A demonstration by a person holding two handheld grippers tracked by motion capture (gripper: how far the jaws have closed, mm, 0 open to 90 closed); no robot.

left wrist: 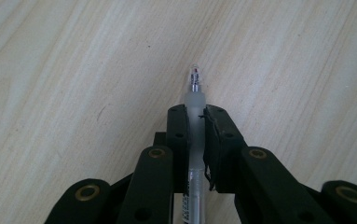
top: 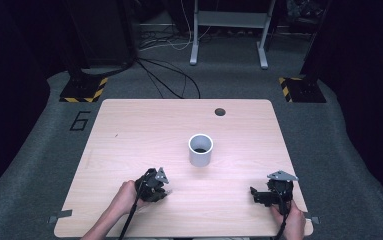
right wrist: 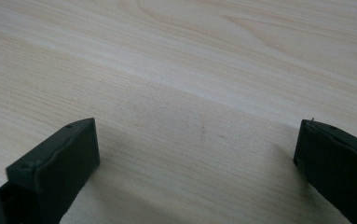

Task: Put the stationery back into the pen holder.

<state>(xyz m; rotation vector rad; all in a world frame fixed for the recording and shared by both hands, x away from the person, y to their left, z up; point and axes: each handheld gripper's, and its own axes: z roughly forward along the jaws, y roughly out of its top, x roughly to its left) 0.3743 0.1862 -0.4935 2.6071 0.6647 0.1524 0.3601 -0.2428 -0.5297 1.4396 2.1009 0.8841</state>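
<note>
Left gripper view shows the left gripper (left wrist: 195, 116) with its jaws pinching a clear pen (left wrist: 195, 100) above the table (left wrist: 73, 70). Right gripper (right wrist: 197, 149) has its jaws spread wide, with nothing between them.

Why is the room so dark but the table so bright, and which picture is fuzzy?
High view: light falls on the wooden table, the floor behind stays dim. Left gripper view: the pen tip is sharp, the near jaws soft. Right gripper view: the jaws look blurry and throw soft shadows on the wood.
</note>
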